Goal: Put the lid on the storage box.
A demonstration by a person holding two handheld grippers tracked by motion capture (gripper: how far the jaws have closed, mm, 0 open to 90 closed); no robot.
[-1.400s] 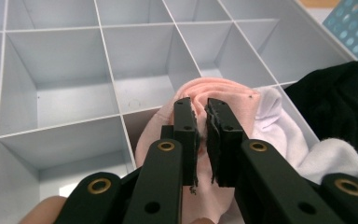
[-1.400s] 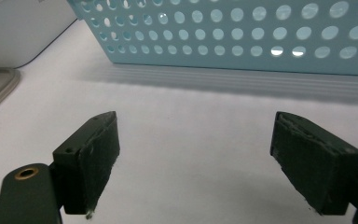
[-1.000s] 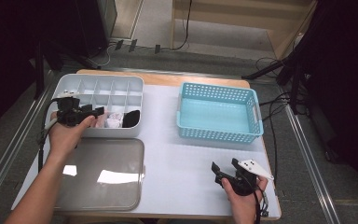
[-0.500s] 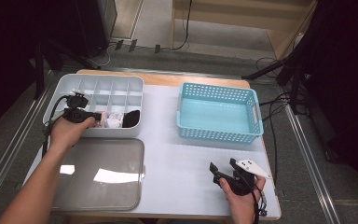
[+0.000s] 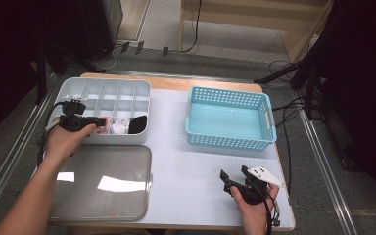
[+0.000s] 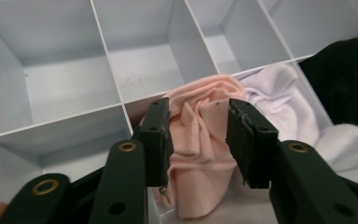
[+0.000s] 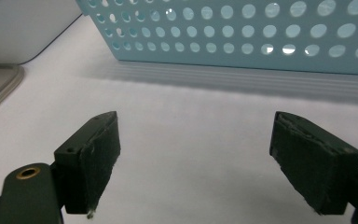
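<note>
Pink cloth (image 6: 200, 140) sits bunched in a front-row compartment of the white divided box (image 5: 103, 93), and every place below is told from that box. The left gripper (image 5: 95, 122) reaches over the box's near wall with its fingers (image 6: 156, 140) on either side of the pink cloth; they have just been opening, and they stand slightly parted with the cloth between them, the pads not clearly pressing on it. In the next compartment along from the pink cloth lies a white cloth (image 6: 289, 107), and beyond that a black cloth (image 6: 349, 84); the back-row compartments of the box hold nothing. A clear lid (image 5: 103, 181) lies flat on the worktop (image 5: 186, 161) just in front of the box. A light blue basket (image 5: 230, 120) stands to the right of the box, apart from it. The right gripper (image 5: 235, 178) rests well away from the box, near the worktop's front right corner, its fingers (image 7: 93, 158) spread wide with only bare worktop between them.
</note>
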